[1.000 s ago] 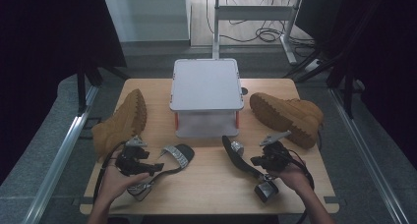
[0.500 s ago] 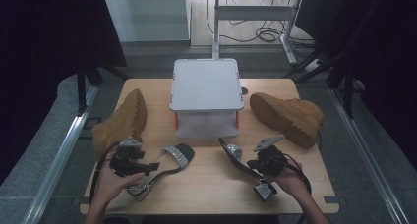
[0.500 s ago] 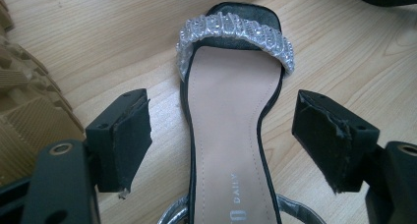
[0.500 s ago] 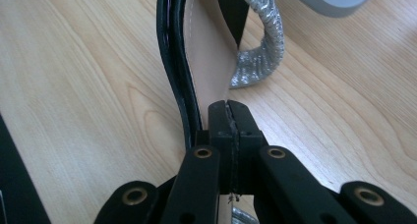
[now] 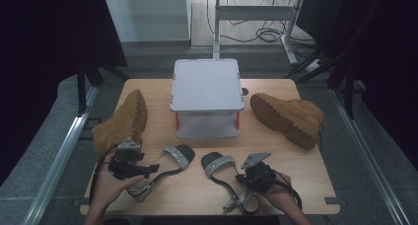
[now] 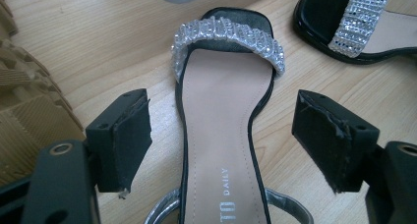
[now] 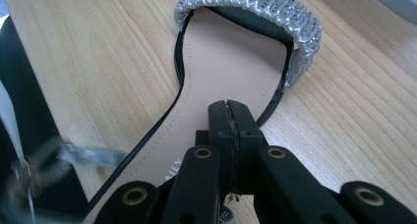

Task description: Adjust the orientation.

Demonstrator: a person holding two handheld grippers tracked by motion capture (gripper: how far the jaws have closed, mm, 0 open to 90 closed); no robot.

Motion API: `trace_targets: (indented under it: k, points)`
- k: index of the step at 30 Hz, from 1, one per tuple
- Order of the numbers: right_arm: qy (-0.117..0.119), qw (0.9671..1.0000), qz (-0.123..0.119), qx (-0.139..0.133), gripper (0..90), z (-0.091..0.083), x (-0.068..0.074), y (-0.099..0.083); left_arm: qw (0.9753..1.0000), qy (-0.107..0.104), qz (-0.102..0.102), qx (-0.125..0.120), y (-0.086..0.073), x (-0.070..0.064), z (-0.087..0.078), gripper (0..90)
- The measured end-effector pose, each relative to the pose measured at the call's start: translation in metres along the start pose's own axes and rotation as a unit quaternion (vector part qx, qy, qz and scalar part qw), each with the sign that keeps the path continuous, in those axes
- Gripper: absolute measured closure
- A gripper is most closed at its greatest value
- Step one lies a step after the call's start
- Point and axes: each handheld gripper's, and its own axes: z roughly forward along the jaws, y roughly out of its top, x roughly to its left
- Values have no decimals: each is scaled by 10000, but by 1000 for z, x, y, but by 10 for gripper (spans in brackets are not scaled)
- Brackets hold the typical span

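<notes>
Left sandal [image 6: 223,130] heel cut off below; right sandal's ankle strap [image 7: 74,157] blurred (motion)

On the light wooden table [image 5: 296,185], 2 black sandals with silver straps [image 5: 175,158] lie between 2 tan boots [image 5: 123,119], before a grey box [image 5: 207,84].

Two black sandals with sparkly silver toe straps and tan insides lie flat on the wooden table, toes pointing away from the person, the left sandal [image 5: 167,163] near one tan boot and the right sandal [image 5: 223,175] just beside it, not touching.
</notes>
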Motion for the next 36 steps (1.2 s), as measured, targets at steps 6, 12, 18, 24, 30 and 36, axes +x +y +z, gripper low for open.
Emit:
trace_targets:
  k: [6, 12, 18, 24, 30, 36]
  points:
    - [48, 9996, 193, -180, 867, -10, -2, 7, 10000, 26, -8, 16, -1, 1, 1, 225]
    - [181, 9998, -43, 15, 762, -7, 17, 19, 10000, -5, 1, 67, -2, 0, 2, 227]
    - [-548, 9969, -73, 566, 351, 5, 38, 17, 10000, -13, -7, 62, -3, 0, 2, 227]
    - [-741, 9945, 175, 714, 242, 13, 31, 12, 10000, -51, -20, 35, -3, 0, 0, 228]
    - [-562, 9940, 360, 867, 248, 26, 25, 11, 10000, -53, -39, 47, -4, 1, 0, 236]
    - [-592, 9943, 430, 780, 340, 23, 19, 10, 9999, -75, -27, 77, -6, 0, 2, 236]
